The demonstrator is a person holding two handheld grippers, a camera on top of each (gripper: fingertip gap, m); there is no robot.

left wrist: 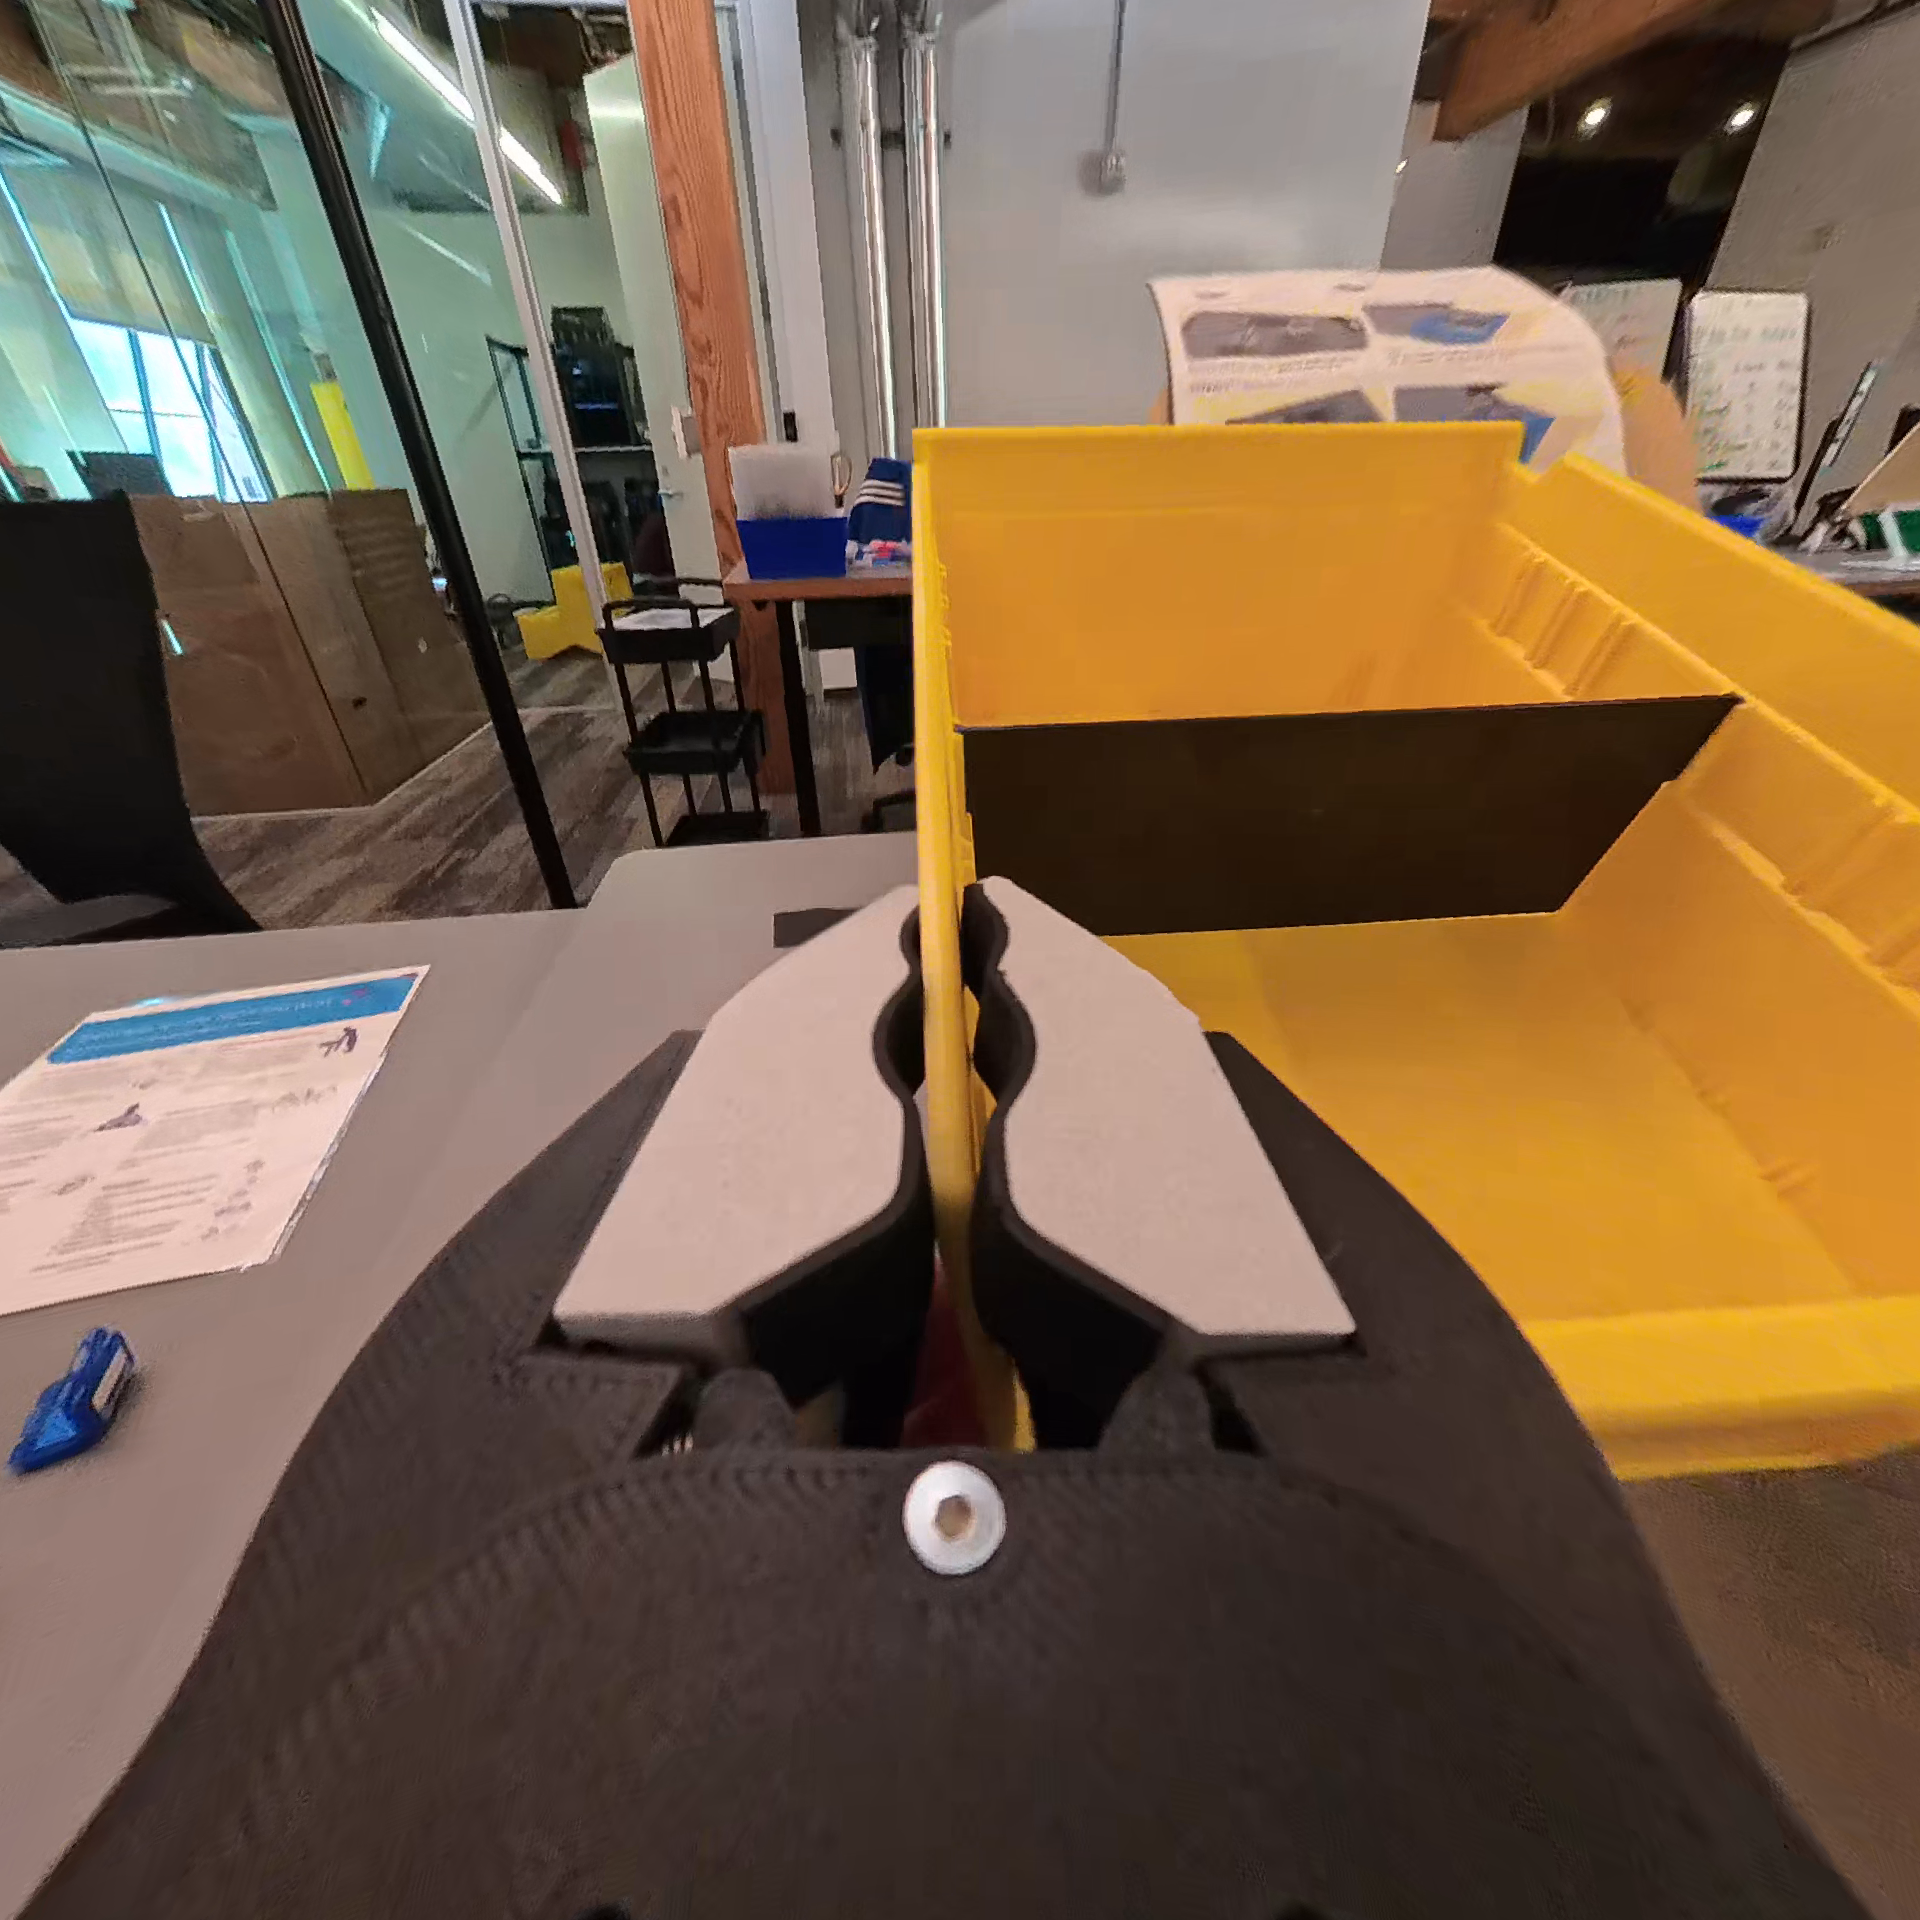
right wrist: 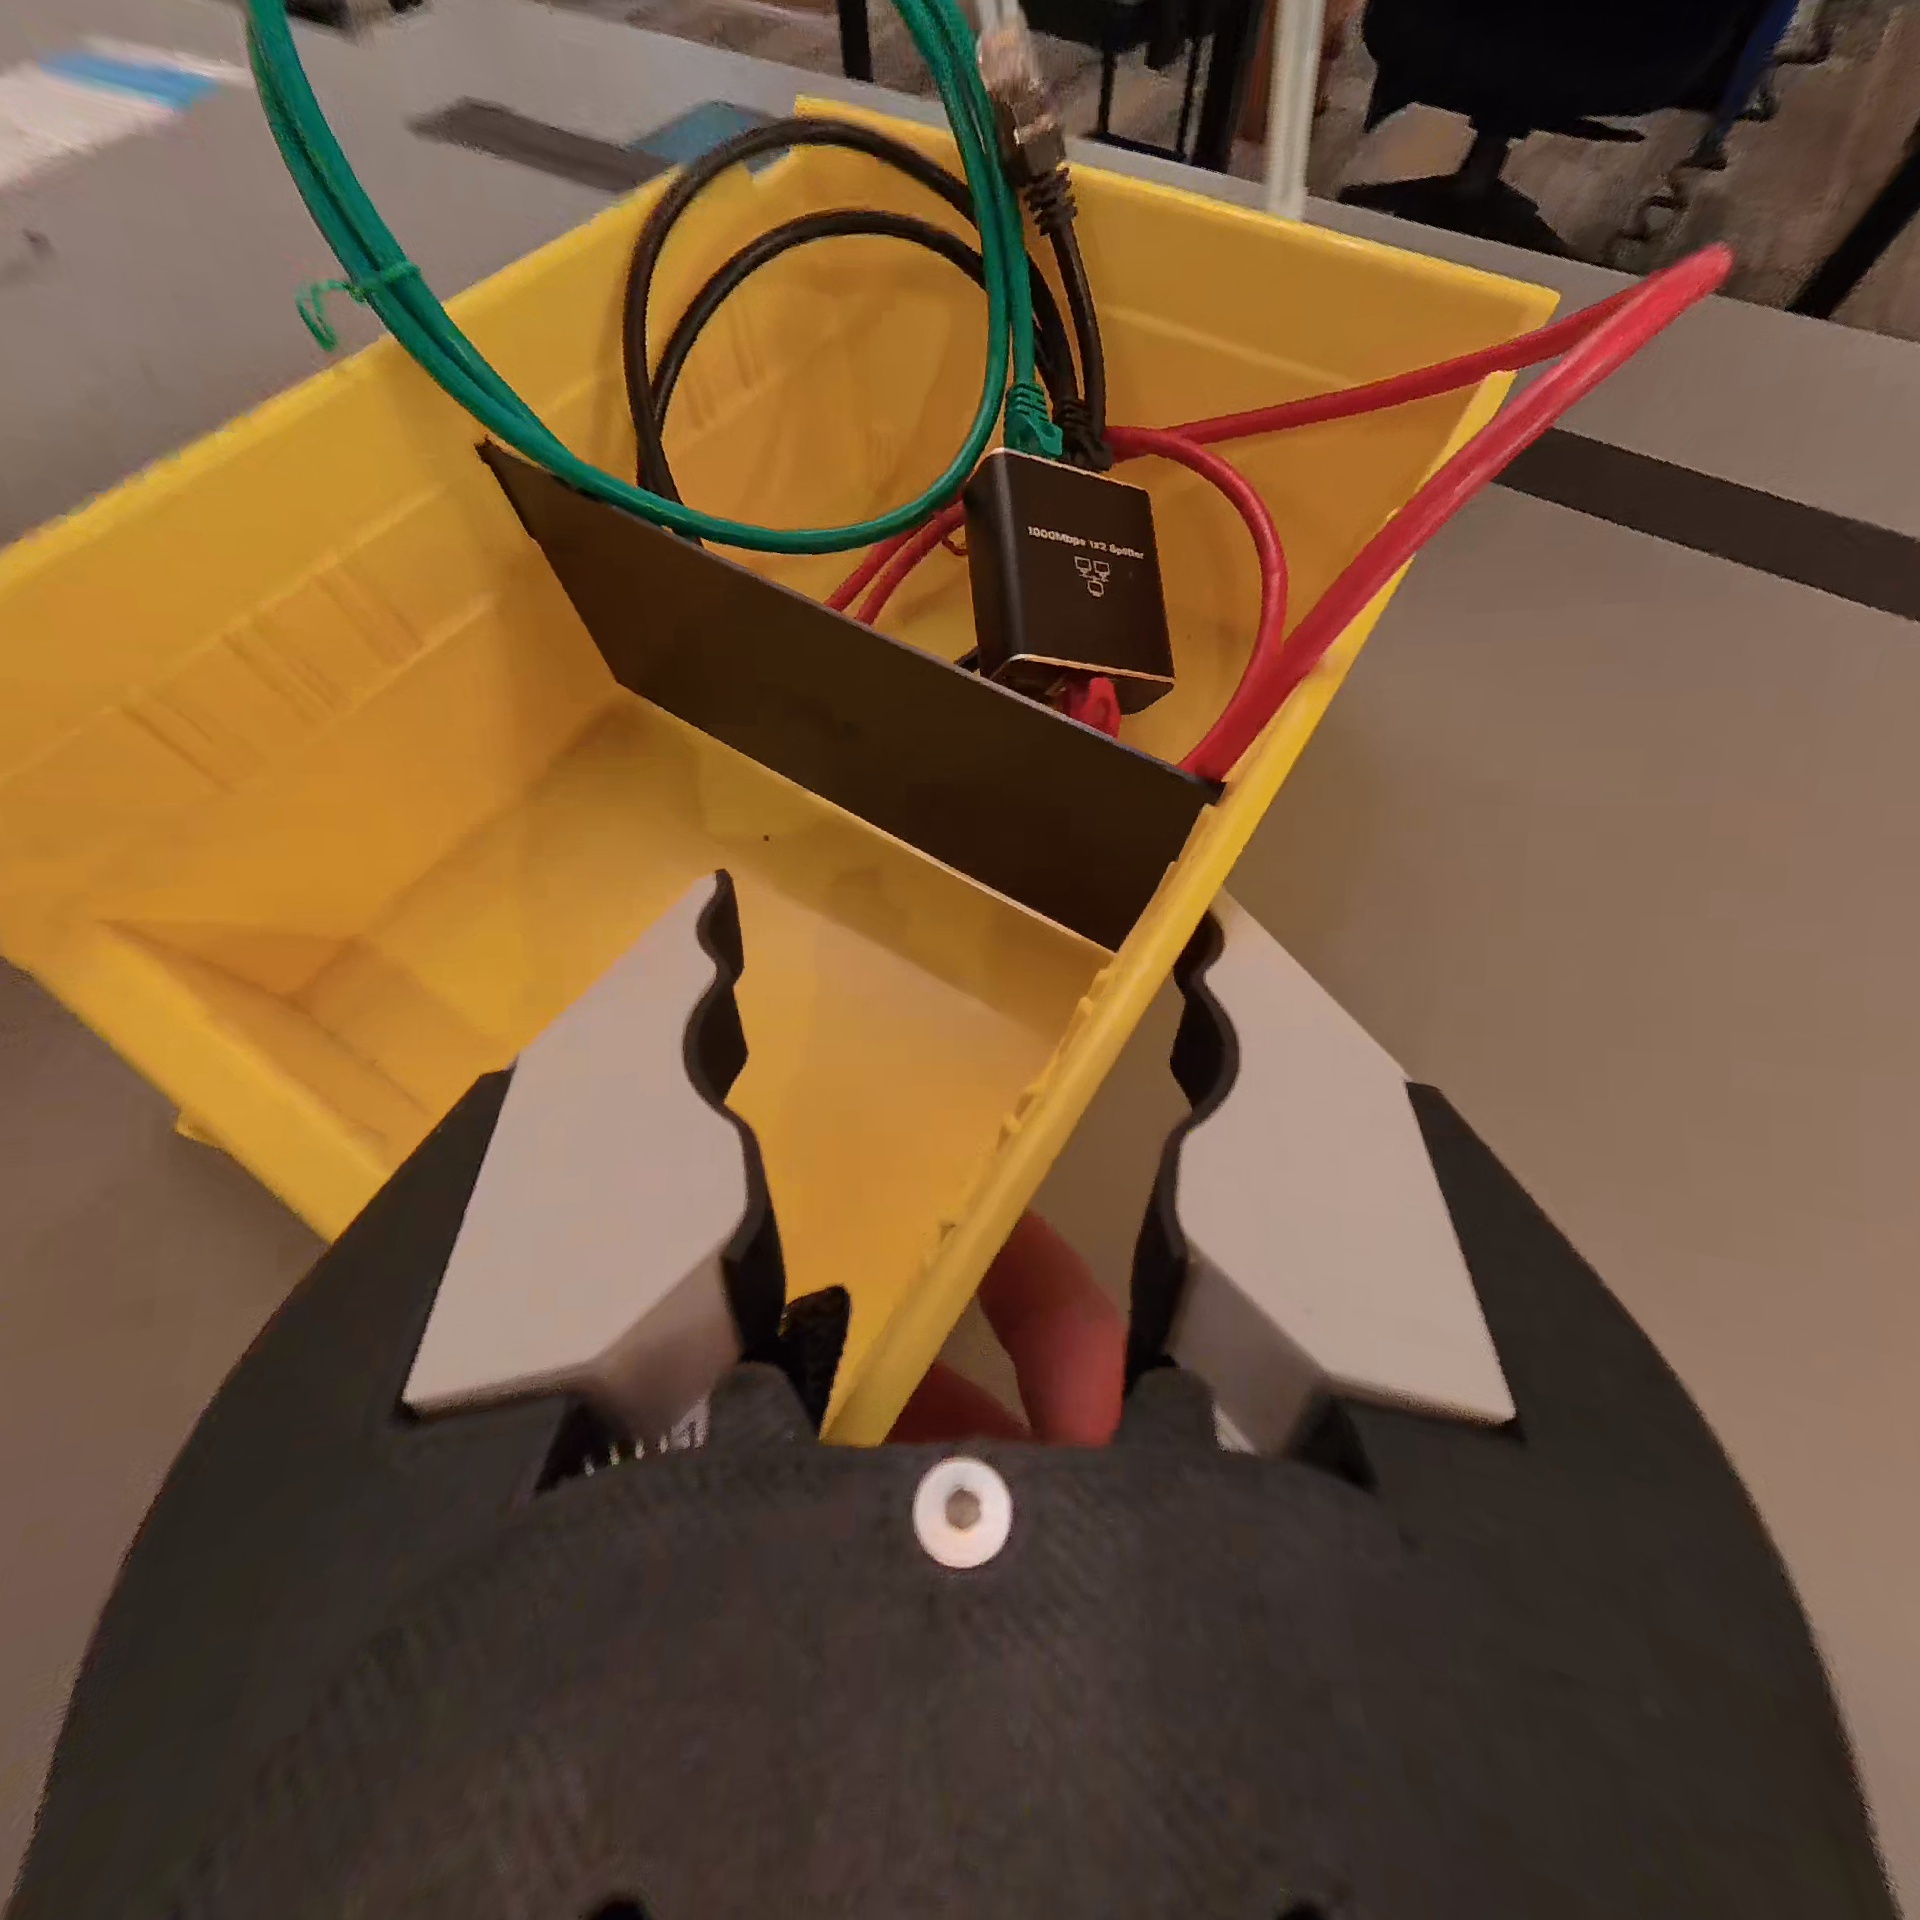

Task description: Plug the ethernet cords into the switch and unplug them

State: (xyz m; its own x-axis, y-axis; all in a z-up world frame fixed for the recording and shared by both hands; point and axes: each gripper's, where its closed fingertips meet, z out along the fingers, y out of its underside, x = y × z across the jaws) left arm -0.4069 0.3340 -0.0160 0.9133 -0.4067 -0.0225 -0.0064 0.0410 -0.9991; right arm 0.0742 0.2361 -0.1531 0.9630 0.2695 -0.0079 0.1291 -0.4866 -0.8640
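- Switch (right wrist: pixel 1070 582): a small black box lying in the far compartment of the yellow bin (right wrist: pixel 343 748), beyond the black divider (right wrist: pixel 862 717), well ahead of my right claw (right wrist: pixel 961 935).
- My left claw (left wrist: pixel 940 914) is nearly closed, pinching the bin's left side wall (left wrist: pixel 951 1060) between its grey fingers (left wrist: pixel 769 1122).
- My right claw stands wide, one finger inside the bin's near compartment and the other outside; the bin's right wall (right wrist: pixel 1049 1122) runs between them, and I cannot tell if either touches it.
- Close to that claw's base, outside the wall, I see a blurred length of red cord.
- The green cord (right wrist: pixel 436 343) and black cord (right wrist: pixel 686 270) go into the switch's far end side by side; the red cord (right wrist: pixel 1268 582) goes into its near end.
- The green one loops up over the bin's left rim; the red one arcs out over the right rim.
- A loose cord plug (right wrist: pixel 1023 104) hangs above the bin's far end.
- Further out, the bin sits on a grey table (left wrist: pixel 499 1039), where a printed sheet (left wrist: pixel 197 1122) and a small blue object (left wrist: pixel 73 1397) lie to the left of my left claw.
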